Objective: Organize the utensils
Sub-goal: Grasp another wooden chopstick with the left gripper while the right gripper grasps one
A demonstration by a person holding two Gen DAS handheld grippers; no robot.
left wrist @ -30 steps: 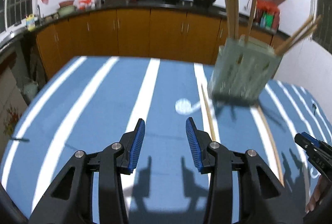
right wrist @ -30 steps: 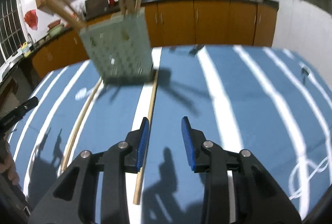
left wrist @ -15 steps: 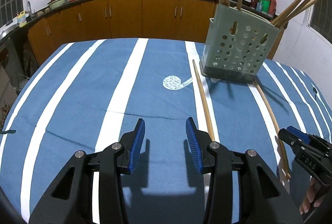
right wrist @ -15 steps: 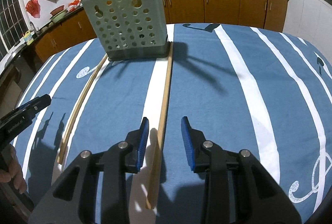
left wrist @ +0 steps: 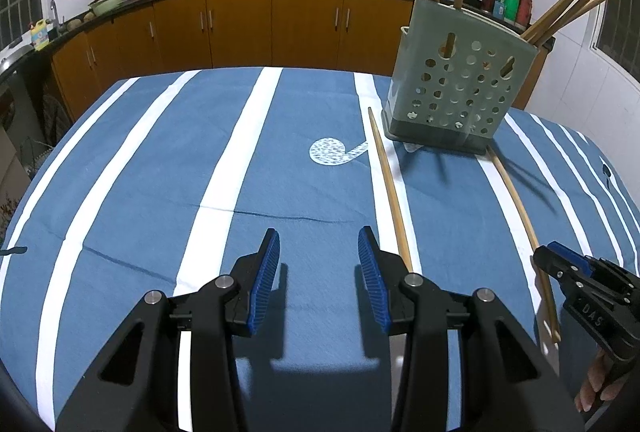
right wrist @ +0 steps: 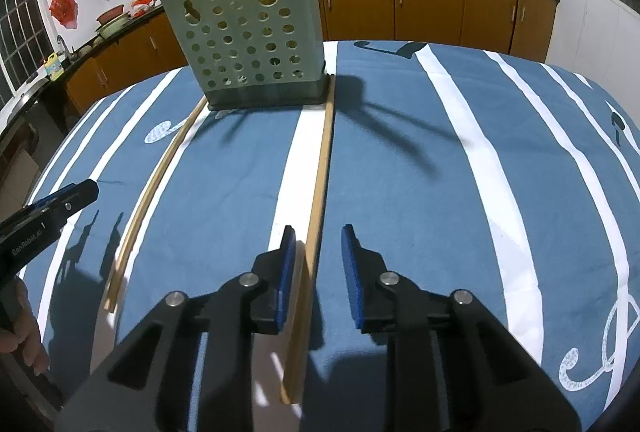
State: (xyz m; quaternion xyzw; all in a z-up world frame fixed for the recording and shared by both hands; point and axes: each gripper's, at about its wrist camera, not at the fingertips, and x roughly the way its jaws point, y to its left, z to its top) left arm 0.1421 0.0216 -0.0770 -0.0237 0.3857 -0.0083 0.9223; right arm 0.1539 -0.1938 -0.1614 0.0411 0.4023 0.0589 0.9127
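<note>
Your left tongs (left wrist: 319, 264) hang released over bare striped surface (left wrist: 140, 172), holding nothing. Just to their right a chopstick (left wrist: 390, 188) lies lengthwise, far tip toward the holder (left wrist: 460, 88). Your right tongs (right wrist: 316, 264) are closing around a second chopstick (right wrist: 320, 172), its long axis running straight to the holder's corner; they have dropped lower since a second ago, and the chopstick now sits between the pads.

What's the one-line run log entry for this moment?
right gripper: closing around wooden chopstick | left gripper: open, empty | green perforated holder: upright

Right gripper (right wrist: 316, 264) fingers (right wrist: 285, 272) closing; left gripper (left wrist: 319, 274) parted, both angled down.
</note>
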